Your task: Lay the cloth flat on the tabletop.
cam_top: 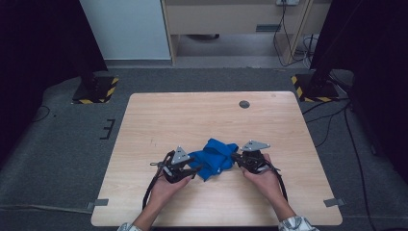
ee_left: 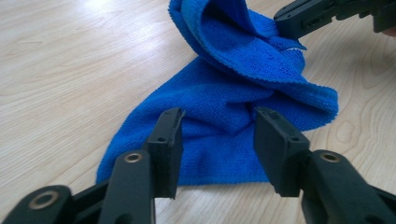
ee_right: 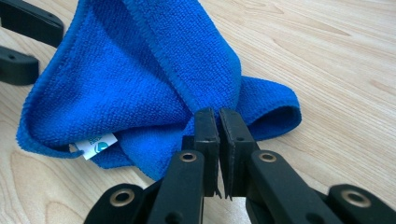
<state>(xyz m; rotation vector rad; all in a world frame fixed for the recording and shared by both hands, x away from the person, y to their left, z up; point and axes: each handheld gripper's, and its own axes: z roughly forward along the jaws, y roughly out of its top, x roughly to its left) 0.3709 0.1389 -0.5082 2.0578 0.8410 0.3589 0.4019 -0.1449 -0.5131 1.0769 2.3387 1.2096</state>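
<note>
Two hand-held grippers: right hand-held gripper [ee_right: 218, 154] clamps the crumpled blue microfiber cloth [ee_right: 140, 79], its white tag [ee_right: 95, 145] visible up close; left hand-held gripper [ee_left: 217, 149] gapes, gripping nothing.

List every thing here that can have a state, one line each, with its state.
blue cloth: crumpled, partly lifted, one end flat on the table.
left gripper: open, jaws apart over the cloth's flat end, not pressing it.
right gripper: shut on a fold of the cloth.
cloth label: showing, at the lower edge.
table: bare wood around the cloth.
</note>
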